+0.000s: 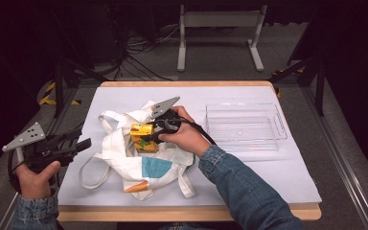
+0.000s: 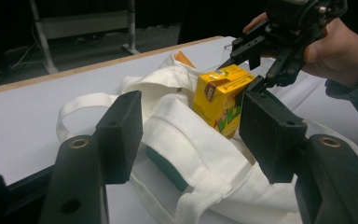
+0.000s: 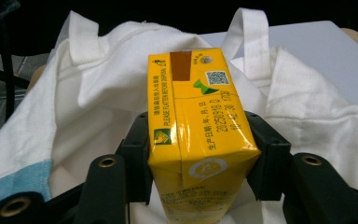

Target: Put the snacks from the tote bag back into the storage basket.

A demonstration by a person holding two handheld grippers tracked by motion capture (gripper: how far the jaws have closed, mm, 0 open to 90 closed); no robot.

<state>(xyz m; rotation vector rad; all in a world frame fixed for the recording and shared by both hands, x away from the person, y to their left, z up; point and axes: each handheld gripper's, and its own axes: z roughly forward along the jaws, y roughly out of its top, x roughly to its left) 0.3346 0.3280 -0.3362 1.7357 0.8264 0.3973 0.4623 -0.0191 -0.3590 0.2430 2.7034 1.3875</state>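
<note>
Right tool (image 1: 149, 135) is pinching yellow cardboard drink carton (image 1: 142, 135) over white cloth tote bag (image 1: 124, 160); left tool (image 1: 79, 145) is hanging spread w/ nothing between, off tabletop (image 1: 278, 182) edge.

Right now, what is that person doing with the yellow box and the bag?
A person holds a gripper in each hand. The right gripper is clamped on a yellow drink carton at the mouth of a white cloth bag on the table. The left gripper hangs open near the table's left edge, holding nothing. A clear plastic tray sits off to the right.
</note>
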